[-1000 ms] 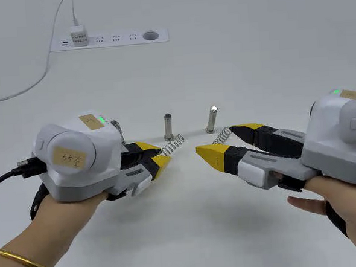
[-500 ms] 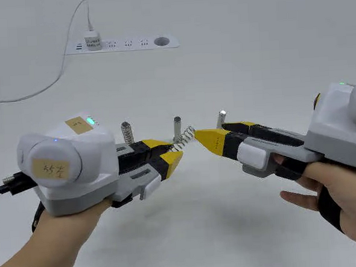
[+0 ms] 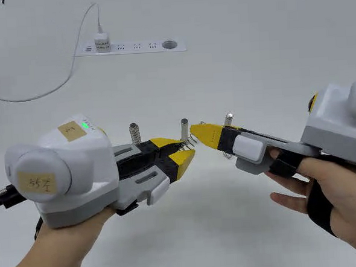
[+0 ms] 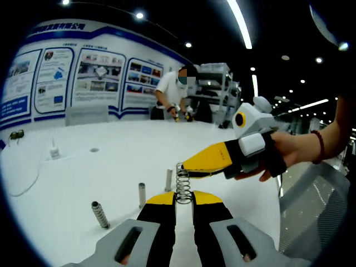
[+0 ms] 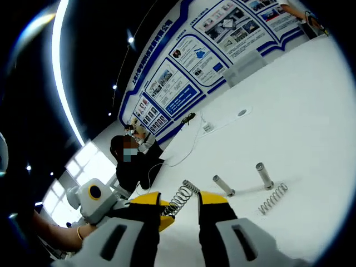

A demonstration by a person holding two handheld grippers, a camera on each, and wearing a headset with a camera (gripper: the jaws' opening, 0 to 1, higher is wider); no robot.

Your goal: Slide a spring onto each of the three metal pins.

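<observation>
My left gripper (image 3: pixel 185 156) (image 4: pixel 183 196) is shut on the lower end of a spring (image 3: pixel 189 144) (image 4: pixel 182 181), which sticks out past its yellow tips. My right gripper (image 3: pixel 197 131) (image 5: pixel 181 203) comes in from the right, open, with its jaws on either side of the spring's free end (image 5: pixel 181 197). Behind them stand three metal pins. The left pin (image 3: pixel 134 133) (image 4: pixel 100 214) carries a spring. The middle pin (image 3: pixel 184 128) (image 4: pixel 142 194) and the right pin (image 3: pixel 228 119) (image 4: pixel 168 179) are bare. Another loose spring (image 5: pixel 272 198) lies on the table near the bare pins.
A white power strip (image 3: pixel 133 47) with a plugged-in adapter and cable lies at the far side of the white table (image 3: pixel 271 73). People stand in the background (image 4: pixel 175 92) (image 5: pixel 130 161).
Both grippers have risen and come together. The right gripper has moved left from the loose spring by the right pin onto the free end of the spring in the left gripper.
</observation>
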